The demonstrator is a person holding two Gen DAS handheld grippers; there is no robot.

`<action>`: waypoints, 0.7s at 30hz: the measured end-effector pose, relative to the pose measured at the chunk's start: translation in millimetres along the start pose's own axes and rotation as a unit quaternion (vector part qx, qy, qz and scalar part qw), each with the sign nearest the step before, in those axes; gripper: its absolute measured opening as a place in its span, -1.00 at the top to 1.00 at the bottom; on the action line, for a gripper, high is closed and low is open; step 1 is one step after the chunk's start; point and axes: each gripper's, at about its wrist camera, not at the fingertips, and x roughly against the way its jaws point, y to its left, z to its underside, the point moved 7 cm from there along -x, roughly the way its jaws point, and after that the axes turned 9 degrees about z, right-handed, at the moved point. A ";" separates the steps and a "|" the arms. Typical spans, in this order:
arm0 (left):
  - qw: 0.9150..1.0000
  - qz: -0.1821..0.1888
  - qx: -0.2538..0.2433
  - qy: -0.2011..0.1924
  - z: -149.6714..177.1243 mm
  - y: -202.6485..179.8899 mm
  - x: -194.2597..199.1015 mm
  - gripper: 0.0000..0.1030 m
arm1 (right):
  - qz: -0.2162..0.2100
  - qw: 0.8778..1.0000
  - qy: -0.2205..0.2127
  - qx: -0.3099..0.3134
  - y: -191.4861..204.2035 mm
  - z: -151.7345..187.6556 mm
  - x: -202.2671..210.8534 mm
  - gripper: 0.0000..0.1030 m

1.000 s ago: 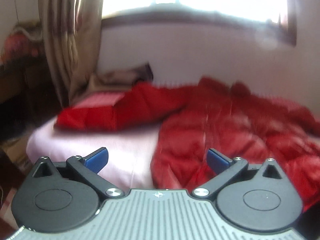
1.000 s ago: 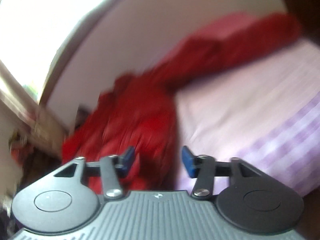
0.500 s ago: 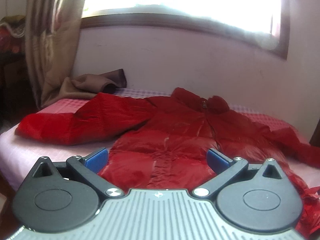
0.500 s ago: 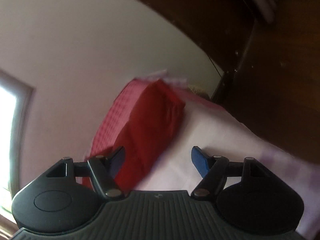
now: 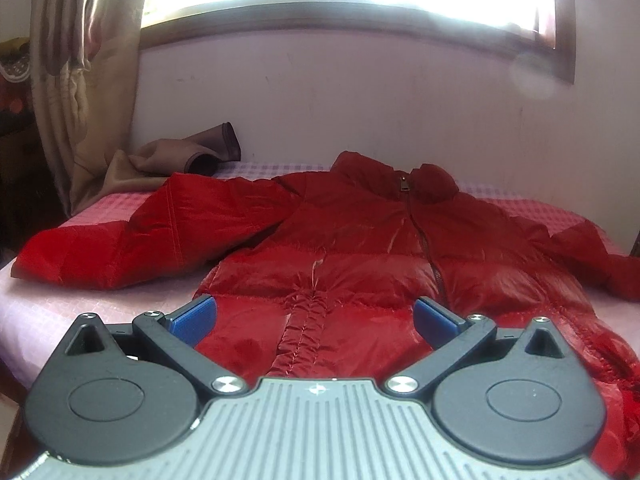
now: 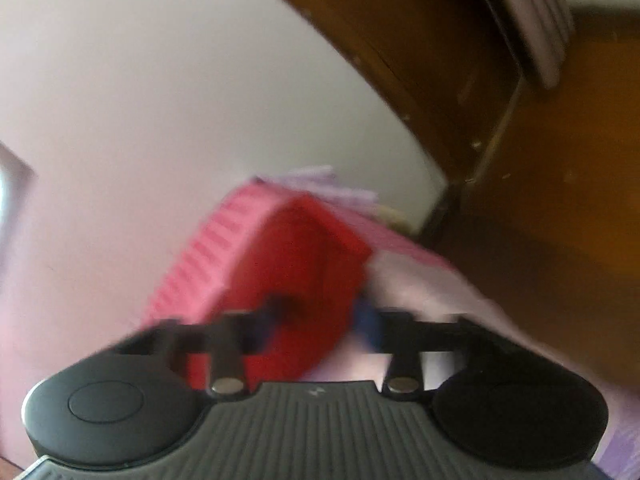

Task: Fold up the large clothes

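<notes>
Jaws first: our left gripper [image 5: 314, 318] hangs wide open over the hem of the jacket [image 5: 360, 248], nothing between its blue pads. In the right wrist view the frame is smeared, but our right gripper [image 6: 320, 320] is closing, and the red cuff [image 6: 304, 256] of a sleeve lies between its jaws; we cannot tell whether the pads press on it yet.

The jacket lies flat on the bed [image 5: 72, 300], front up, its long axis running straight away from the left gripper: hem at lower centre, zip [image 5: 424, 236] climbing to the collar near the wall [image 5: 320, 100]. One sleeve [image 5: 132, 240] stretches to the left edge of the frame; the other trails off at the right edge. We judge that right-hand sleeve to be the one our right gripper has reached, so that hand is the nearer one to fold a sleeve in across the body.

Beyond the left sleeve a brown cloth [image 5: 188, 156] lies bunched by the curtain [image 5: 84, 72], well apart from the jacket. A wooden cabinet [image 6: 540, 160] stands close past the cuff in the right view; the bed between looks free for the fold.
</notes>
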 end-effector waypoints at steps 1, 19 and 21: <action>1.000 -0.001 0.001 0.000 -0.7 1.1 0.0 -1.00 | 0.003 1.000 0.001 0.000 2.4 -3.1 0.1 0.83; 0.999 0.007 0.029 -0.038 -12.3 38.7 37.9 -1.00 | -0.290 0.946 -0.066 0.126 295.7 42.2 152.2 0.89; 0.999 0.007 0.031 -0.038 -11.6 43.5 40.1 -1.00 | -0.315 0.937 -0.042 0.144 328.5 75.4 152.6 0.90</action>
